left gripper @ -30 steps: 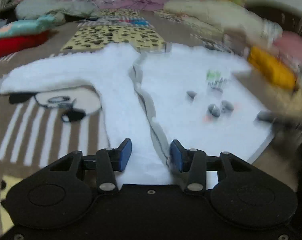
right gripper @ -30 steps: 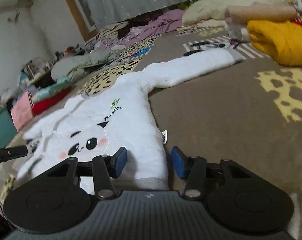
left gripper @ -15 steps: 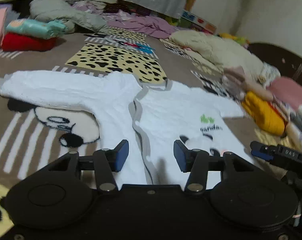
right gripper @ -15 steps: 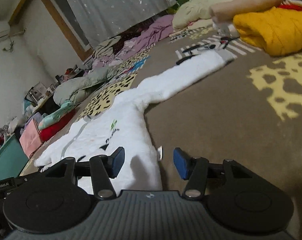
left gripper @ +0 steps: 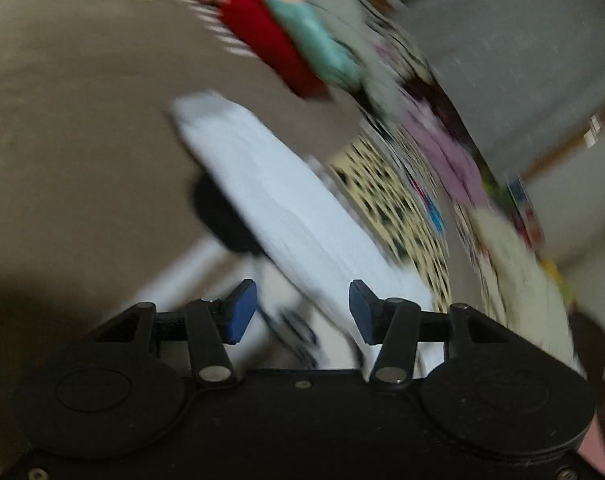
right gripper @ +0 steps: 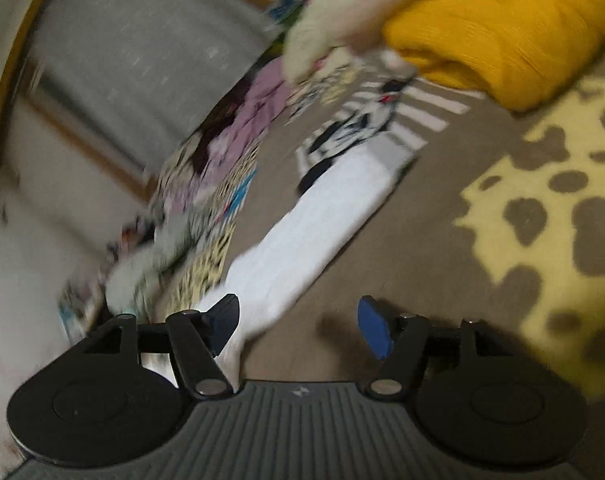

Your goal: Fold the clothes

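A white sweatshirt lies flat on the brown patterned blanket. In the blurred, tilted left wrist view one white sleeve (left gripper: 274, 196) runs up and left from between the fingers of my left gripper (left gripper: 302, 312), which hangs open above it, nothing pinched. In the right wrist view the other sleeve (right gripper: 322, 220), with a grey cuff, stretches up and right. My right gripper (right gripper: 298, 326) is just above the sleeve's near end; its jaws are opening, the left fingertip (right gripper: 222, 320) over the white cloth and the right one over bare blanket.
A red and teal folded stack (left gripper: 286, 48) lies beyond the left sleeve. A yellow folded garment (right gripper: 502, 28) and a cream bundle (right gripper: 342, 4) sit past the right sleeve's cuff. Purple clothes (right gripper: 246, 120) and a grey curtain (right gripper: 142, 48) are at the back.
Both views have rolled sharply and swung outward, from the sweatshirt's body to a sleeve each. The right gripper's jaws stand wider than before. The left jaws look slightly wider.
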`<action>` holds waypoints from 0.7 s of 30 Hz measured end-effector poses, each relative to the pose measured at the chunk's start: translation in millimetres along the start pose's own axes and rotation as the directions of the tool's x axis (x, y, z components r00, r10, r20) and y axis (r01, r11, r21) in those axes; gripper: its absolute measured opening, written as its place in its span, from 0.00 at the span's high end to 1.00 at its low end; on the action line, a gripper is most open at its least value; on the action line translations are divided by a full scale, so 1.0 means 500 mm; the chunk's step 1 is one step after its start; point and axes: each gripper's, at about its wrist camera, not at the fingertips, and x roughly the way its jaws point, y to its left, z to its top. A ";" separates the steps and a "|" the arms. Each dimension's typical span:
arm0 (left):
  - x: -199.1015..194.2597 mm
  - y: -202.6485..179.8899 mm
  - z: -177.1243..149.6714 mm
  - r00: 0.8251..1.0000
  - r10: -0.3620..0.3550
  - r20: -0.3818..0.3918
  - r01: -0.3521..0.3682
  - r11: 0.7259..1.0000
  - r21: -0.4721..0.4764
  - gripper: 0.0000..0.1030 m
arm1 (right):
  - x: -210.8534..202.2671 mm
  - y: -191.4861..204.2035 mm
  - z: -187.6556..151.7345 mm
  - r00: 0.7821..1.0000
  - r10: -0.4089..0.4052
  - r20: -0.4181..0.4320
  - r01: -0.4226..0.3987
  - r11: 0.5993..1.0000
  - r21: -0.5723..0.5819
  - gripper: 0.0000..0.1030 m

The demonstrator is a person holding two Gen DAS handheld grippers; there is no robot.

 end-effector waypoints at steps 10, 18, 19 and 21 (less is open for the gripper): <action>0.025 0.042 0.064 0.998 -0.006 0.058 0.013 0.994 -0.112 0.51 | 0.090 -0.013 0.063 0.997 -0.068 0.025 0.067 0.997 0.023 0.37; 0.051 0.037 0.081 0.996 -0.003 0.092 0.012 0.996 -0.093 0.56 | 0.137 -0.003 0.082 0.994 -0.101 0.037 0.103 0.994 -0.038 0.37; 0.057 0.036 0.082 0.995 0.001 0.095 0.007 0.996 -0.090 0.59 | 0.141 0.000 0.083 0.994 -0.105 0.036 0.107 0.993 -0.051 0.38; 0.061 0.035 0.082 0.995 0.017 0.100 -0.009 0.997 -0.077 0.67 | 0.149 0.004 0.083 0.993 -0.116 0.034 0.118 0.990 -0.074 0.40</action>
